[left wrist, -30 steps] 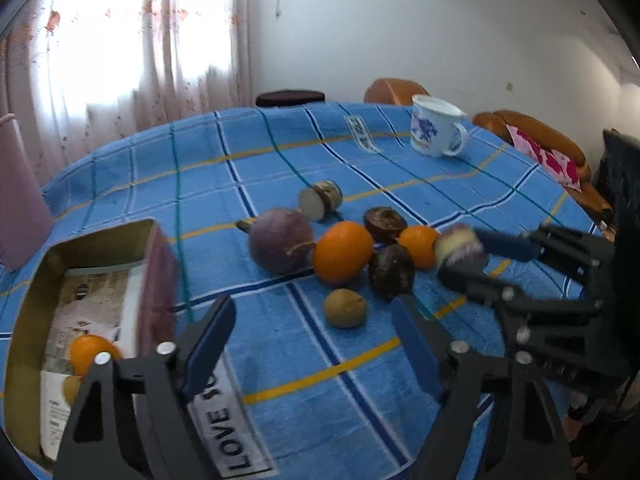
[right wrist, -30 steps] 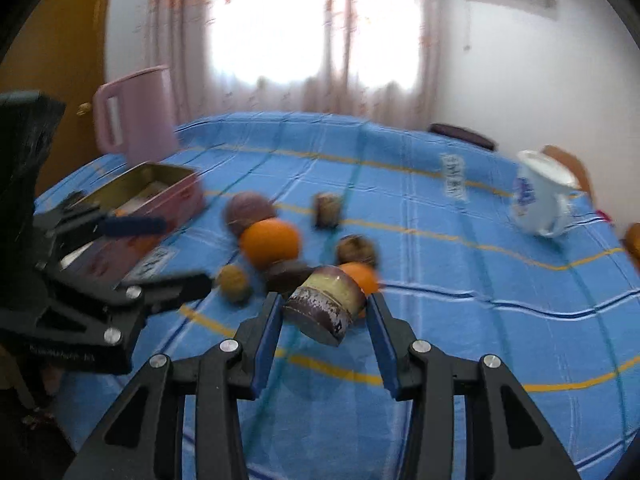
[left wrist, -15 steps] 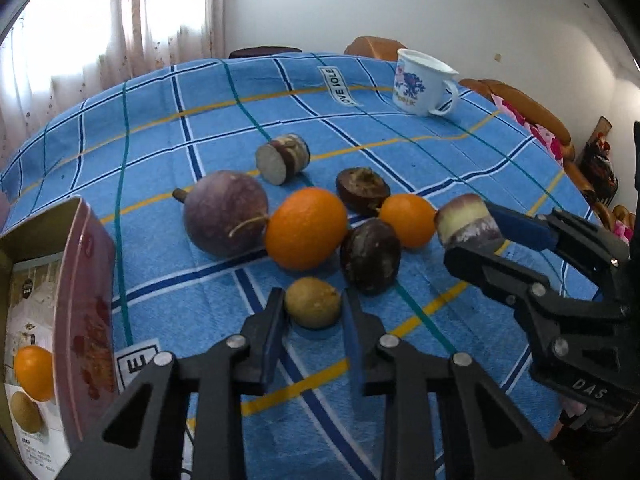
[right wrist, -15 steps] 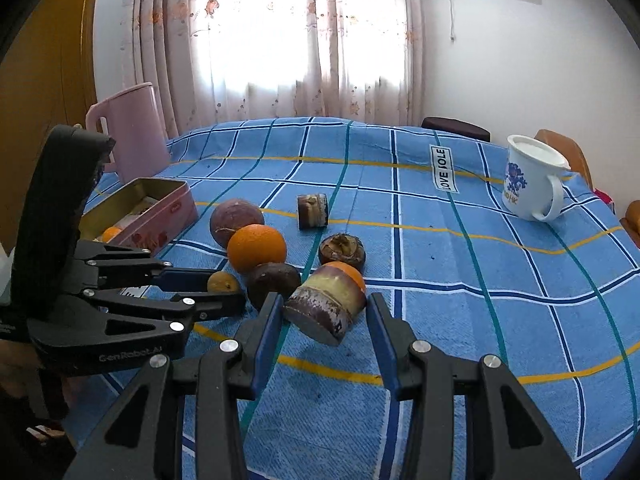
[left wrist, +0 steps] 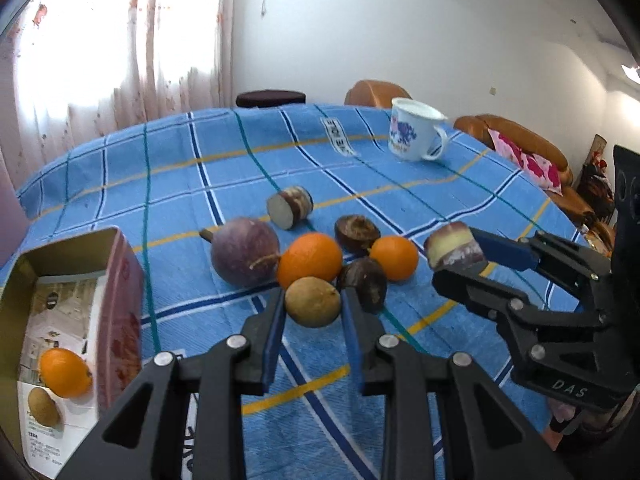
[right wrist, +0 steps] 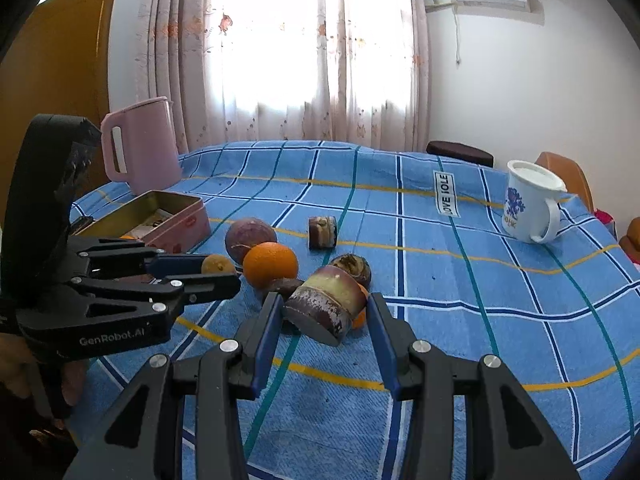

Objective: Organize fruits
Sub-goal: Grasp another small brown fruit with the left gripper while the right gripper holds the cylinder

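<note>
Since earlier frame, left gripper clamped small brown fruit from near edge of pile, likely bound for tin at left. Right gripper clenched on cane chunk, held clear above blue cloth, waiting turn.

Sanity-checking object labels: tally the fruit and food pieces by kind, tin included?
Oranges: 3
Small tan fruits: 2
Dark brown fruits: 2
Purple round fruit: 1
Cut cane pieces: 2
Total: 10

Daylight glares through the curtained window; fisheye edges bend dark.
</note>
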{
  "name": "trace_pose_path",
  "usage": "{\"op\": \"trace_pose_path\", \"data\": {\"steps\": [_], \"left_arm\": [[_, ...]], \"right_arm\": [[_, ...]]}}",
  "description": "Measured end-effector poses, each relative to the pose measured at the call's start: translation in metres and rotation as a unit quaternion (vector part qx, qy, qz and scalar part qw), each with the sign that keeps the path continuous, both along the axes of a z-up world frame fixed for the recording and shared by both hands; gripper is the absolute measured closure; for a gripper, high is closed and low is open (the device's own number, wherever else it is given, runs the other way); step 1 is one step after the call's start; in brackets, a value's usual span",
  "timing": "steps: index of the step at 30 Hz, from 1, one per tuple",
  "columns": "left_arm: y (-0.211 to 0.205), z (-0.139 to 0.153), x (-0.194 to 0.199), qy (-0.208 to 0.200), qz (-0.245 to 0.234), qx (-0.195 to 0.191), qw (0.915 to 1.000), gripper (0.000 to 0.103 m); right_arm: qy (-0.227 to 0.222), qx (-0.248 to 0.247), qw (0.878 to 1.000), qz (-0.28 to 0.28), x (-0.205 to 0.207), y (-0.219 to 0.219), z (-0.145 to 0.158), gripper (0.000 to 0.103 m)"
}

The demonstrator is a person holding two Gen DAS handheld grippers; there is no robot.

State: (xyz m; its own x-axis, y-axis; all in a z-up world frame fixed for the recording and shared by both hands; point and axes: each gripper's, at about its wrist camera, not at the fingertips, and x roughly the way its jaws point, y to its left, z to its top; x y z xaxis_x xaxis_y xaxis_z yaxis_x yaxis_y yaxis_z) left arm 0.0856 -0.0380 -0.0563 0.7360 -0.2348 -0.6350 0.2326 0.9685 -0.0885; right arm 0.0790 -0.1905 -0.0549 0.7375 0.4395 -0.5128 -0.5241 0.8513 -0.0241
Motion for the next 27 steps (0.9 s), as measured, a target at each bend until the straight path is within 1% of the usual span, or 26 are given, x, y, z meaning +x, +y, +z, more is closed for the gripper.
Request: {"op": "trace_pose_path", "data": {"steps": [8, 27], "left_arm": [[0.001, 0.009, -0.011, -0.043, 0.015, 0.005, 0.999, 0.074], [0.002, 0.017, -0.028, -0.093, 0.035, 0.015, 0.995, 0.074]], "right_arm": [[-0.022, 0.008, 1.0, 0.007, -0.008, -0.001, 0.003, 0.058], [-0.062, 0.013, 0.998, 0.013, -0.023, -0.001, 0.008, 0.058]]}}
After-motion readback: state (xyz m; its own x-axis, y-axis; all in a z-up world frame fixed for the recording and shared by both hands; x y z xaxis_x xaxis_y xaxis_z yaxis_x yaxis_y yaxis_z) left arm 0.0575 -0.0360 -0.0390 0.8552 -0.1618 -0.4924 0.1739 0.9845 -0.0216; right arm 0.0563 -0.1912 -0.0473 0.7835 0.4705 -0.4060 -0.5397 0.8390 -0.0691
